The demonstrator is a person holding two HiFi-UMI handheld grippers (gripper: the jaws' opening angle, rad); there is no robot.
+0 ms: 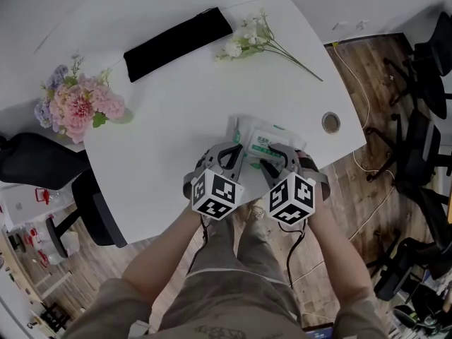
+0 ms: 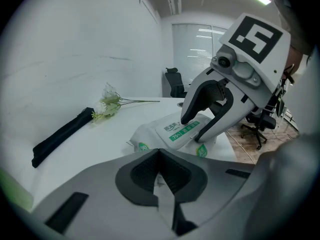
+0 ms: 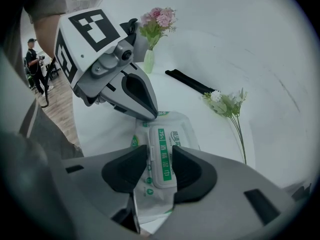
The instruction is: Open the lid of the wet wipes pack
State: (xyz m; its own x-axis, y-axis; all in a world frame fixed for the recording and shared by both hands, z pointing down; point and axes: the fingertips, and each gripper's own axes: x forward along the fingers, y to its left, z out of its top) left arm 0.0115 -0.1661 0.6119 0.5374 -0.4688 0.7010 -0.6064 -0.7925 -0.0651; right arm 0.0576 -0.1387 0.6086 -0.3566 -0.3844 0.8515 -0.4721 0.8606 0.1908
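5 things lie on the white rounded table (image 1: 169,140) in the head view. From the left they are a bunch of pink and lilac flowers (image 1: 79,104) at the corner, a long black flat pouch (image 1: 176,42) and a sprig of white flowers (image 1: 258,41). Then come the soft white and green wet wipes pack (image 1: 265,138) at the near edge and a round metal cable port (image 1: 330,123) to its right.

Only the right gripper view shows the bunch standing in a pale green vase (image 3: 149,61), with a person (image 3: 35,66) far behind it.

The left gripper (image 1: 233,150) has its jaws closed to a point at the pack's near left end. Its own view shows a white sliver of wrapper pinched between its dark pads (image 2: 142,176).

The right gripper (image 1: 272,159) stands wide, tips down on the pack. Its own view shows the white rectangular lid (image 3: 162,159), green-striped, lying flat and shut between its 2 pads (image 3: 125,171).

Black office chairs (image 1: 424,83) stand at the right.
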